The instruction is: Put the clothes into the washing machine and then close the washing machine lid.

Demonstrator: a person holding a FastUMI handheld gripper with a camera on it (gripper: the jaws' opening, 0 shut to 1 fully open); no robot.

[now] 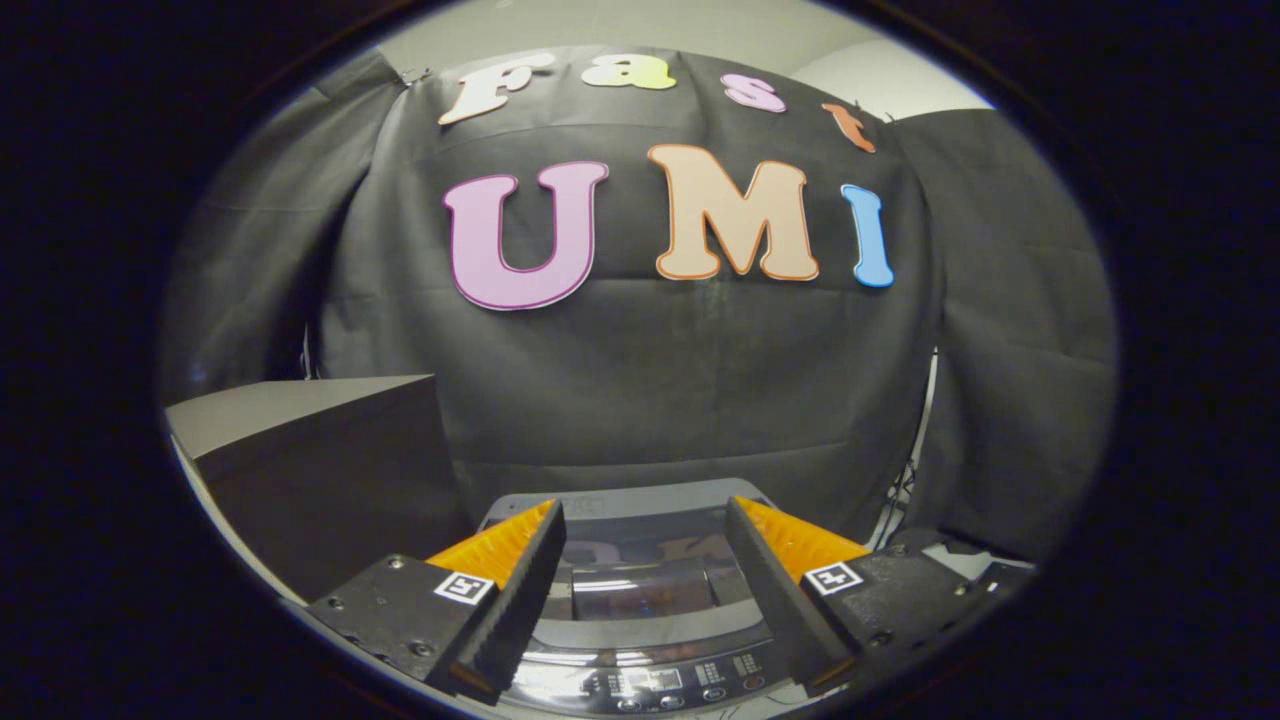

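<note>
The washing machine (640, 620) stands below and just ahead of my fingers, seen from above. Its lid (640, 575) lies down flat over the tub, glossy and reflecting the wall. The control panel (650, 685) with several buttons runs along the near edge, under the fingers. My gripper (645, 520) hovers above the lid with its fingers spread wide apart and nothing between them. No clothes are in sight.
A dark table or box (320, 450) with a flat top stands to the left of the machine, close beside it. The black cloth wall (660, 390) hangs right behind the machine. Cables (905, 480) hang at the right rear.
</note>
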